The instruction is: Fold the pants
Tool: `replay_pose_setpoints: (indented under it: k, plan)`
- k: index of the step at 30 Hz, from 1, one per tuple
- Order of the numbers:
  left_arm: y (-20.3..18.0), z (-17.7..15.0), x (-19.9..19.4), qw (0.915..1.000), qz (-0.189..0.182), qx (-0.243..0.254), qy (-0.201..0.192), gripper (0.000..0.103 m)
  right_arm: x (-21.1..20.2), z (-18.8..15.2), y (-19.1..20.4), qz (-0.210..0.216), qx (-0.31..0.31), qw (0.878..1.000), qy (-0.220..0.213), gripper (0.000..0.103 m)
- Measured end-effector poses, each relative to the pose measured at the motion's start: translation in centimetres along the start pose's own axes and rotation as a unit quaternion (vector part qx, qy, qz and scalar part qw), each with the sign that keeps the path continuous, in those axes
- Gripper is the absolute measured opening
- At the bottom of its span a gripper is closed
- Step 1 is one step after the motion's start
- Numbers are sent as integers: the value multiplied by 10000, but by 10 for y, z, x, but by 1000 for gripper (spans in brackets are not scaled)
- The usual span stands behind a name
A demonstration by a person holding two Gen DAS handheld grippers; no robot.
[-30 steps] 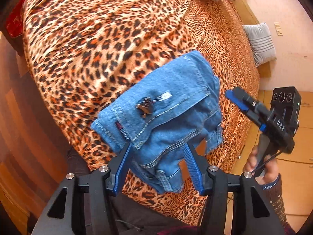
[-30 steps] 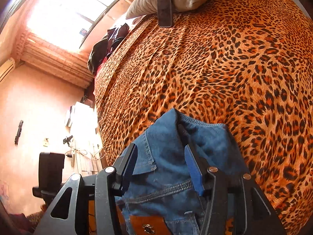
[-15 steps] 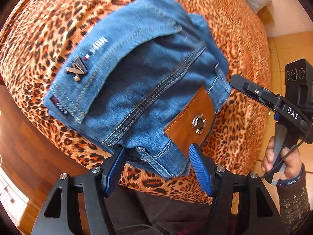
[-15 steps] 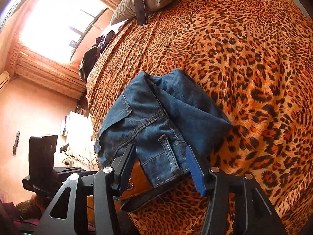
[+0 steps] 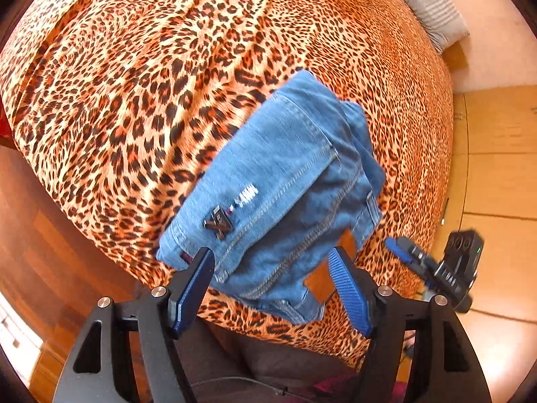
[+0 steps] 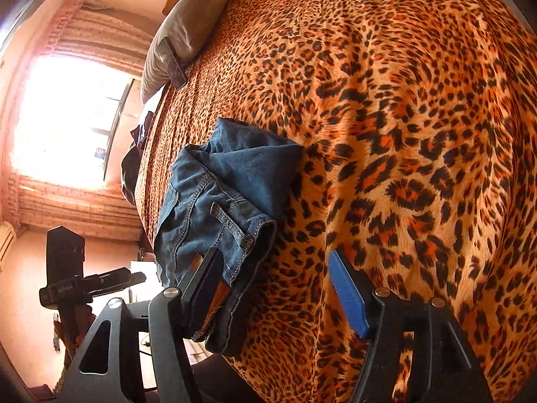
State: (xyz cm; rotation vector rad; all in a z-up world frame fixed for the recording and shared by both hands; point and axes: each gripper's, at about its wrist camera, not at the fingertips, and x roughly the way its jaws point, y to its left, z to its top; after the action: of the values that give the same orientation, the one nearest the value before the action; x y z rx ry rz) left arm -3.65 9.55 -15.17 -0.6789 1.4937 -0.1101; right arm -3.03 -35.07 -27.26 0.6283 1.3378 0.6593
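The folded blue jeans [image 5: 285, 194] lie as a compact bundle on the leopard-print bed [image 5: 151, 84] near its front edge, with a metal logo and a tan leather patch showing. My left gripper [image 5: 272, 288] is open, its fingers spread at the bundle's near edge, holding nothing. In the right wrist view the jeans [image 6: 228, 208] sit to the left. My right gripper [image 6: 275, 288] is open, its left finger against the waistband and the right finger over bare bedspread. The right gripper also shows in the left wrist view [image 5: 433, 265], off the bed's right edge.
A grey pillow [image 6: 188, 30] with a dark phone [image 6: 173, 63] on it lies at the bed's head. A striped grey cushion [image 5: 433, 10] leans on the wall. Wooden floor [image 5: 496, 168] lies right of the bed. The left gripper [image 6: 84, 282] shows by the window.
The jeans bundle was up close to both cameras and now rests on the bed. Both grippers have drawn back from it; the right one has shifted to the bundle's right side.
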Motion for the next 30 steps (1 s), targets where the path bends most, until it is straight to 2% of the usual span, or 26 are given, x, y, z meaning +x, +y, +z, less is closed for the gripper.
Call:
replay_pose_setpoints:
  k: [3, 5, 9, 11, 15, 18, 20, 21, 22, 23, 24, 26, 27, 28, 29, 30]
  plan:
    - [4, 29, 3, 9997, -110, 7, 196, 70, 6, -17, -5, 140, 341, 9993, -54, 68]
    - [0, 47, 6, 9990, 20, 280, 356, 70, 16, -27, 0, 166, 461, 9988, -48, 68]
    - [-11, 77, 30, 9934, 121, 843, 766, 69, 22, -38, 3, -70, 741, 9969, -269, 68]
    - [-17, 84, 33, 9883, 145, 1212, 919, 70, 25, -41, 6, -143, 952, 9941, -502, 68]
    - [-22, 99, 46, 9722, 302, 1985, 1208, 70, 41, -47, 29, -346, 1309, 9867, -902, 68]
    - [-16, 112, 66, 9627, 351, 2148, 1608, 70, 46, -58, 34, -530, 1560, 9799, -1122, 66]
    - [-13, 115, 81, 9568, 364, 2197, 1872, 72, 49, -65, 40, -615, 1686, 9731, -1443, 66]
    - [-15, 115, 82, 9559, 293, 2242, 1873, 78, 51, -69, 42, -645, 1778, 9694, -1561, 66]
    - [-22, 117, 86, 9540, 239, 2333, 1870, 79, 52, -72, 43, -646, 1850, 9668, -1640, 67]
    - [-28, 114, 86, 9505, 231, 2489, 1848, 74, 54, -72, 47, -680, 1836, 9668, -1639, 68]
    - [-34, 112, 87, 9475, 199, 2601, 1846, 52, 59, -70, 55, -869, 1725, 9680, -1599, 60]
    - [-41, 109, 84, 9470, 325, 2677, 1746, 48, 66, -60, 73, -1270, 1382, 9720, -1414, 39]
    - [-44, 109, 79, 9484, 283, 2680, 1671, 41, 65, -54, 82, -1459, 1223, 9720, -1379, 36]
    - [-48, 109, 72, 9494, 225, 2706, 1577, 37, 63, -51, 92, -1442, 1064, 9733, -1432, 31]
    - [-50, 104, 58, 9502, 142, 2753, 1455, 36, 57, -47, 101, -1431, 902, 9739, -1515, 24]
    - [-53, 106, 49, 9506, 128, 2830, 1271, 37, 53, -44, 109, -1484, 767, 9736, -1557, 25]
